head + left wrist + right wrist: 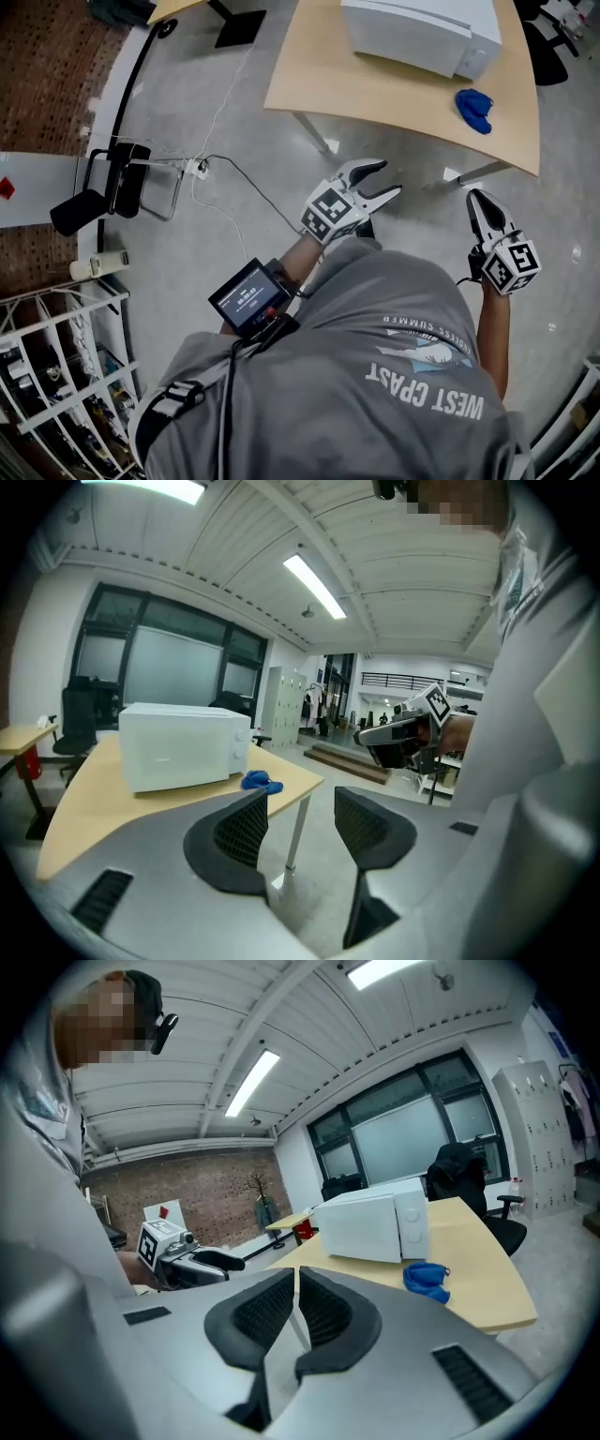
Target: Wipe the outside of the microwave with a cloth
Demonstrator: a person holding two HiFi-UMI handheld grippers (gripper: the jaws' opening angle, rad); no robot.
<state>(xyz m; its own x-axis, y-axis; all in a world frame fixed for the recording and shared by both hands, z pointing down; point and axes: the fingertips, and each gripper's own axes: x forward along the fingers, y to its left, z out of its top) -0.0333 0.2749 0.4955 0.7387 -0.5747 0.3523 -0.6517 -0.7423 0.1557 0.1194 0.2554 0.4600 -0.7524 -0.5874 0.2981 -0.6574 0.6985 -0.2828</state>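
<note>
A white microwave (422,33) stands on a light wooden table (375,94), with a crumpled blue cloth (474,109) lying on the tabletop to its right. The left gripper view has the microwave (183,744) and cloth (262,781) ahead; in the right gripper view the microwave (373,1221) and cloth (427,1279) lie ahead to the right. My left gripper (382,180) hangs over the floor short of the table's near edge, jaws open and empty. My right gripper (480,202) is further right, near the table's corner, shut on nothing.
A table leg (314,131) stands ahead of the left gripper. A black chair (112,183) and a cable with a power strip (197,169) lie on the floor to the left. A white wire rack (56,375) stands at the lower left.
</note>
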